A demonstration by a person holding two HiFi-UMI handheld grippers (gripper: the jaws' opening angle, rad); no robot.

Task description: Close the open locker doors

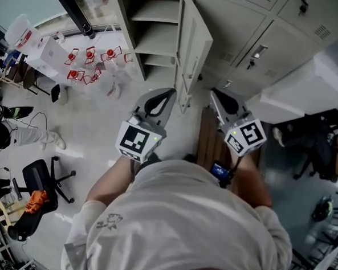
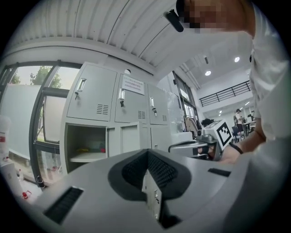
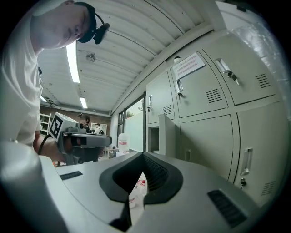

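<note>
A grey locker bank stands ahead, with one tall compartment [image 1: 155, 34] open and its shelves showing. Its door [image 1: 192, 47] swings out toward me, edge on. My left gripper [image 1: 169, 93] is held just short of that door's lower end, jaws shut and empty. My right gripper [image 1: 214, 94] is beside it to the right, also shut and empty, in front of closed lockers. The left gripper view looks past the left gripper [image 2: 148, 152] at the open compartment [image 2: 84, 143] and its door [image 2: 127, 139]. In the right gripper view the right gripper [image 3: 143, 154] points at the door [image 3: 167, 134].
Closed locker doors [image 1: 261, 29] fill the top right. A large white box-like unit [image 1: 309, 89] juts out at the right. Red-labelled bottles [image 1: 90, 64] stand on the floor left of the locker. A black office chair [image 1: 37, 180] is at the lower left.
</note>
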